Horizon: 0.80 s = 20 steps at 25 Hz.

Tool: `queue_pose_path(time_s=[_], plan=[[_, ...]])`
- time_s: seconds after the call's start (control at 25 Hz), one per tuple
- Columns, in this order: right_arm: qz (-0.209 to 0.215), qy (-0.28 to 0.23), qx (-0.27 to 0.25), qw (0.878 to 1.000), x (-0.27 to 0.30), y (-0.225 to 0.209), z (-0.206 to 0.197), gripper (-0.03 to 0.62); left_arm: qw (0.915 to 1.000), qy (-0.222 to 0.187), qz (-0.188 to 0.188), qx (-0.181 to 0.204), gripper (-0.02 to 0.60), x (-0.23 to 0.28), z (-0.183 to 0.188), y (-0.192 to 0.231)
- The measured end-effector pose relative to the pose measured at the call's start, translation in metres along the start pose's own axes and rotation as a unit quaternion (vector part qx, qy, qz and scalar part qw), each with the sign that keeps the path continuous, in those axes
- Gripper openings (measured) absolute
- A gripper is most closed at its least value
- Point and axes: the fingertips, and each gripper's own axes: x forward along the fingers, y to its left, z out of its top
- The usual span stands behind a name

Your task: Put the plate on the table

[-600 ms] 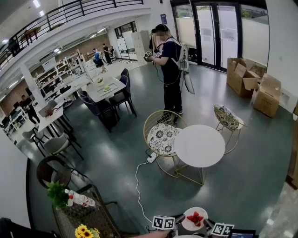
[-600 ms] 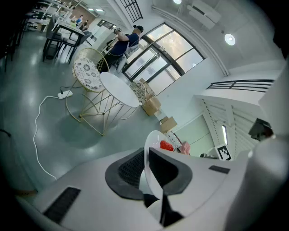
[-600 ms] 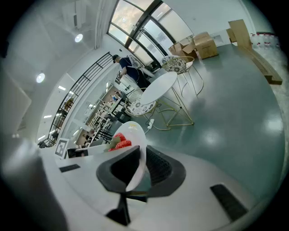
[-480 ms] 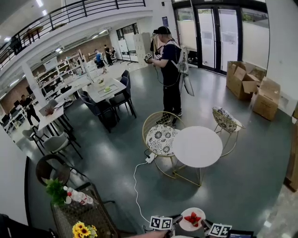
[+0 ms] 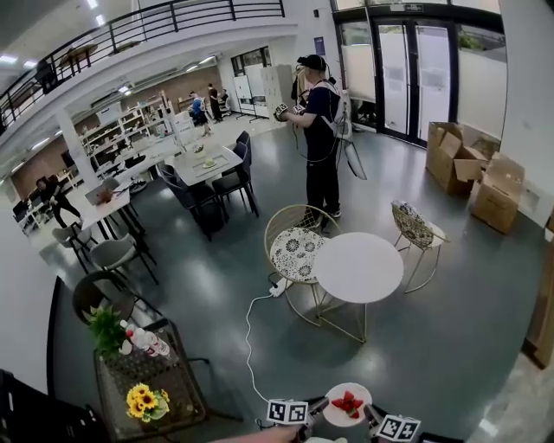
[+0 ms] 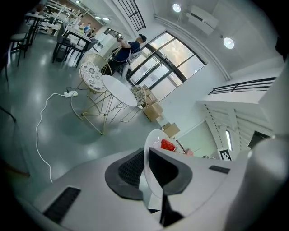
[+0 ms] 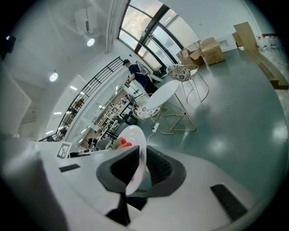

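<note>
White plate (image 5: pixel 357 392) carrying red strawberries (image 5: pixel 347 403), well short of round table (image 5: pixel 359 267); left gripper (image 6: pixel 146 173) and right gripper (image 7: pixel 136 173) each clamped on opposite rim edges.

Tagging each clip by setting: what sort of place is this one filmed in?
Probably a lounge or café area in a large open office: a round white table with a wire chair beside it, more tables behind, and a mezzanine railing above.

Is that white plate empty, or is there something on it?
Not empty. Red fruit, seemingly strawberries, sits on the white plate, held at its rim by the left claw and right claw.
</note>
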Motion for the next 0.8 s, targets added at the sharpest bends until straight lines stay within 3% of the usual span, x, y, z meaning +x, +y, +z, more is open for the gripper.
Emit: queue_pose_path(time_s=[0.32,0.48,0.64,0.8], plan=[[0.022,0.0,-0.001,1.0,-0.025,-0.016,-0.011,0.052,0.9996,-0.021,0.019,-0.001,0.035,-0.001,-0.032,-0.018],[0.04,-0.001,0.001,0.999,-0.027,-0.013,-0.005,0.052,0.9994,-0.027,0.021,0.003,0.035,-0.001,-0.025,-0.025],[0.037,0.0,0.0,0.999,-0.035,-0.024,-0.016,0.052,0.9994,-0.023,0.028,0.001,0.035,-0.001,-0.041,-0.025],[0.054,-0.005,-0.018,0.998,-0.021,-0.016,0.002,0.052,0.9986,-0.042,0.032,0.006,0.035,-0.001,-0.021,-0.022]])
